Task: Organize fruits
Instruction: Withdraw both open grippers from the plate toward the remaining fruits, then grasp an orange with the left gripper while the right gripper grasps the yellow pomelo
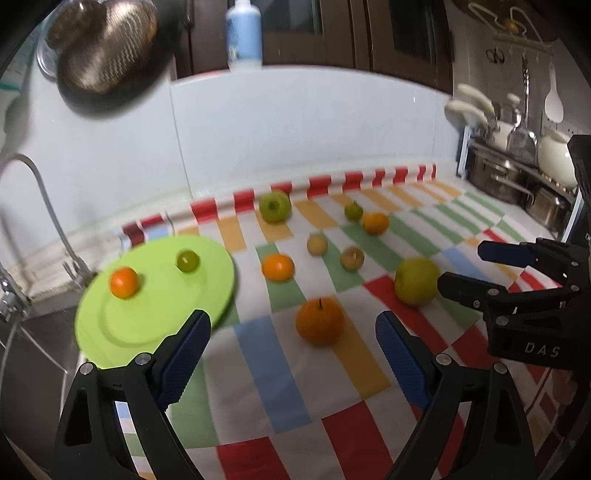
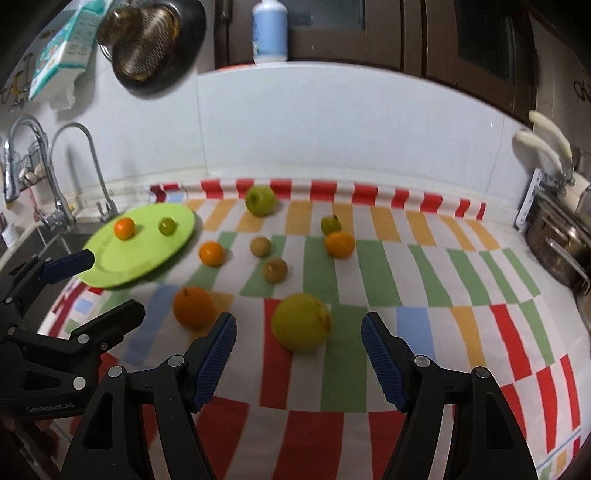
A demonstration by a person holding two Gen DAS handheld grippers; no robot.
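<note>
Left tongs [image 1: 291,334]: standing apart, empty, nearing large orange [image 1: 320,320] | Right tongs [image 2: 298,338]: standing apart, empty, nearing yellow-green fruit [image 2: 301,322] | Green plate [image 1: 147,325]: holding two small fruits | Others: lying scattered across checkered surface [image 2: 369,376]

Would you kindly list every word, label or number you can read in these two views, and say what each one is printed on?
"DAS": white letters on the body of the right gripper, cut off at the frame edge.
Small white lettering on the body of the left gripper: too small to read.
Blue bottle label: too blurred to read.
Printed carton: print too blurred to read.
</note>
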